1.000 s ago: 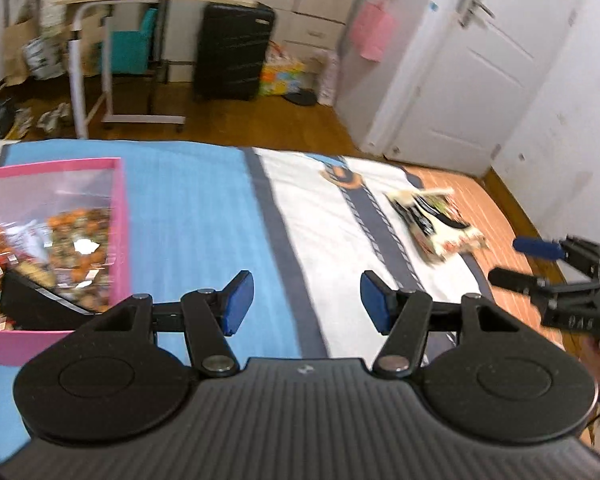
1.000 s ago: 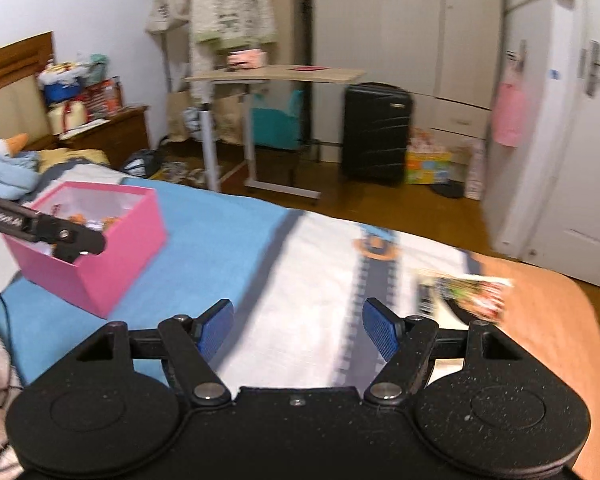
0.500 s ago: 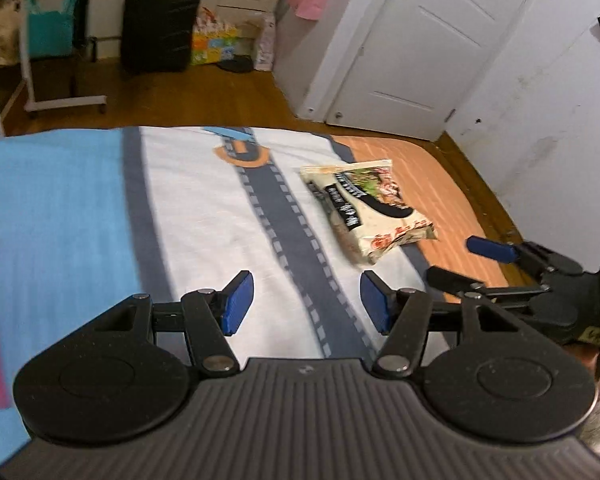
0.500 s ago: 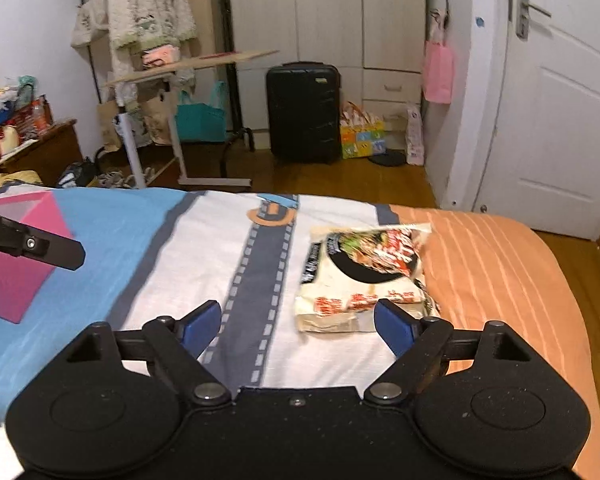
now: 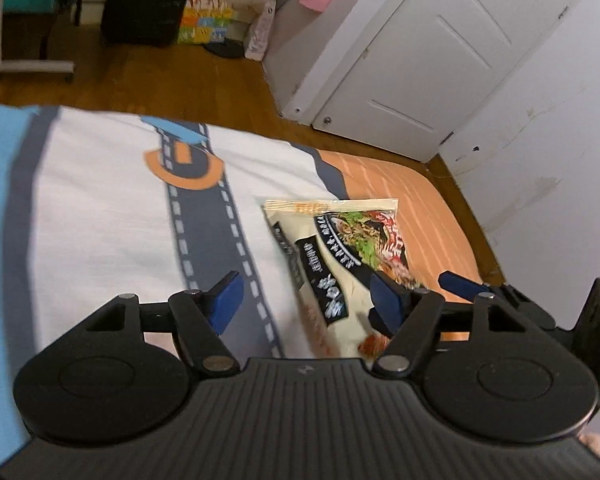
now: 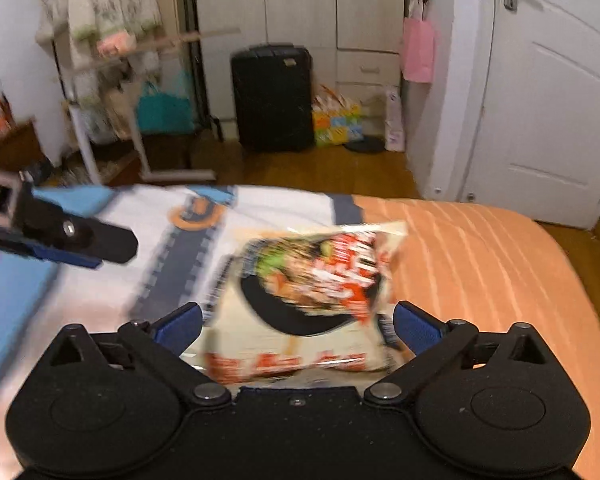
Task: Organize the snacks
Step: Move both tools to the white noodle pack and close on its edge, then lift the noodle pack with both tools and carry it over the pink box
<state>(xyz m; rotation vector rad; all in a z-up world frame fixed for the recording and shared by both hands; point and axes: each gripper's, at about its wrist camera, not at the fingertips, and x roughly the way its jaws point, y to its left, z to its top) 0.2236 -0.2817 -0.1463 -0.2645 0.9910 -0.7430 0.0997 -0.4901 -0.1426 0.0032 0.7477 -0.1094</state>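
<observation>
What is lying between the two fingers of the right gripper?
In the right wrist view, the near end of the noodle packet on the bedsheet lies between the right gripper's open fingers, whose jaws have just been opening; neither pad presses it.

Glossy plastic snack packet on matt printed cloth bedspread — polished wood floor, matt black suitcase.

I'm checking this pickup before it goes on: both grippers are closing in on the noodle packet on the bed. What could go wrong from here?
1. The right gripper and left gripper, both with jaws open and just widening, crowd the same noodle packet and could bump each other.
2. The packet is flat and slick on the soft bedspread; the jaws might pinch fabric or push it away.
3. It lies near the bed's far edge, so a nudge might slide it off.
</observation>
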